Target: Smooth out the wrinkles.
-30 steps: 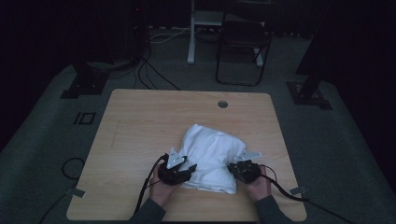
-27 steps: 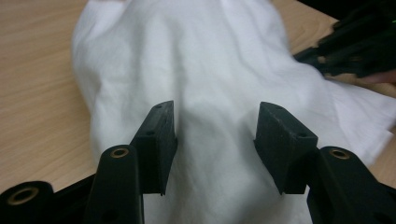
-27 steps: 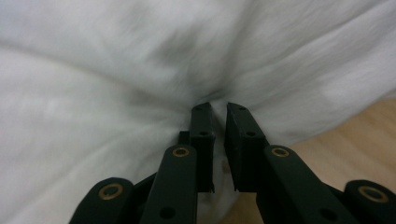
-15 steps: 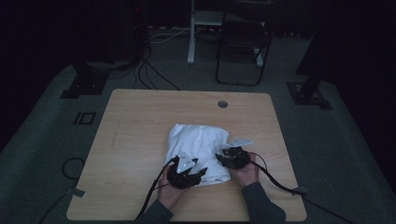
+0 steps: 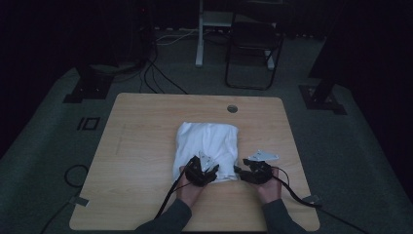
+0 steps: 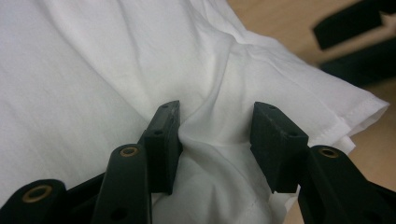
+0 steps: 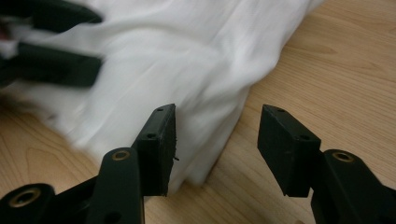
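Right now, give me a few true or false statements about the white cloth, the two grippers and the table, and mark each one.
1. The white cloth lies folded on the wooden table. True.
2. The right gripper grips the cloth. False: its jaws, just opening, stand open beside the cloth's edge.
3. The left gripper has cloth between its jaws. True.
4. A mug stands on the table. False: the cloth lies there.
5. The cloth is red. False: white.

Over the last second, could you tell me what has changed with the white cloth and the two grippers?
The white cloth has been folded narrower and squarer. The right gripper has just been opening and has let the cloth's edge go; its jaws stand apart beside the cloth. The left gripper moved right along the near edge, its jaws closing a little around a fold. The table stayed as it was.
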### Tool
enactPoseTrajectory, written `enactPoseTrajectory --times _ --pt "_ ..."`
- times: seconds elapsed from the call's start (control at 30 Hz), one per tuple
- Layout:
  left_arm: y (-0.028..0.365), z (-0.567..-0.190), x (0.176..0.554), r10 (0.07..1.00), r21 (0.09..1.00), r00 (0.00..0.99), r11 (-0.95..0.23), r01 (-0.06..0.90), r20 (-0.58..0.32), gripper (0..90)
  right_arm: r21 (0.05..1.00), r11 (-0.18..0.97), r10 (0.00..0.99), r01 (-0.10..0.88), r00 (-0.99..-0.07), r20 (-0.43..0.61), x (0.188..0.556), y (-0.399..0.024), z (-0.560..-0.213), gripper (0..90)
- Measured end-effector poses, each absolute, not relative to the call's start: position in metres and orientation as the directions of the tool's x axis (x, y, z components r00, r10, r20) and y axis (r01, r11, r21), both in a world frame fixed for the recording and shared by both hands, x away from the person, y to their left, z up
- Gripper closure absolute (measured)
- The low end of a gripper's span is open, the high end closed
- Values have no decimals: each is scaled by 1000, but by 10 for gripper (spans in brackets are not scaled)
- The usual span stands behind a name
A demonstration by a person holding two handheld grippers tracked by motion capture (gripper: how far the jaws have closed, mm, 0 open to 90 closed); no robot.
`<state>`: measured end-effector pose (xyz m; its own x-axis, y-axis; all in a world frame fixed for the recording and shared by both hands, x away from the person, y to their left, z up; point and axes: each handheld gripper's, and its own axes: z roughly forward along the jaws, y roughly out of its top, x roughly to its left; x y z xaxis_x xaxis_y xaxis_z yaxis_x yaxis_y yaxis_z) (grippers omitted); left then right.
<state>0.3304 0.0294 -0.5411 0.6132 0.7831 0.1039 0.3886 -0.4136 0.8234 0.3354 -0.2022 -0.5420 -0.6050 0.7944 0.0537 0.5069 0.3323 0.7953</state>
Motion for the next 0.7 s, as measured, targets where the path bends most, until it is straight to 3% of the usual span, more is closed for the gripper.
enactPoseTrajectory --times 0.27,0.37,0.53,0.7 --pt "40 -535 349 764 832 641 -405 379 80 489 796 332 799 505 -599 47 335 -205 -544 453" --pt "50 -520 331 745 860 666 -363 359 37 465 801 302 819 517 -571 60 335 -216 -544 452" --pt "73 -505 307 727 871 686 -360 334 38 442 810 268 835 521 -545 74 332 -228 -545 450" --pt "94 -502 302 749 872 662 -341 353 25 432 809 259 840 528 -536 80 332 -230 -546 444"
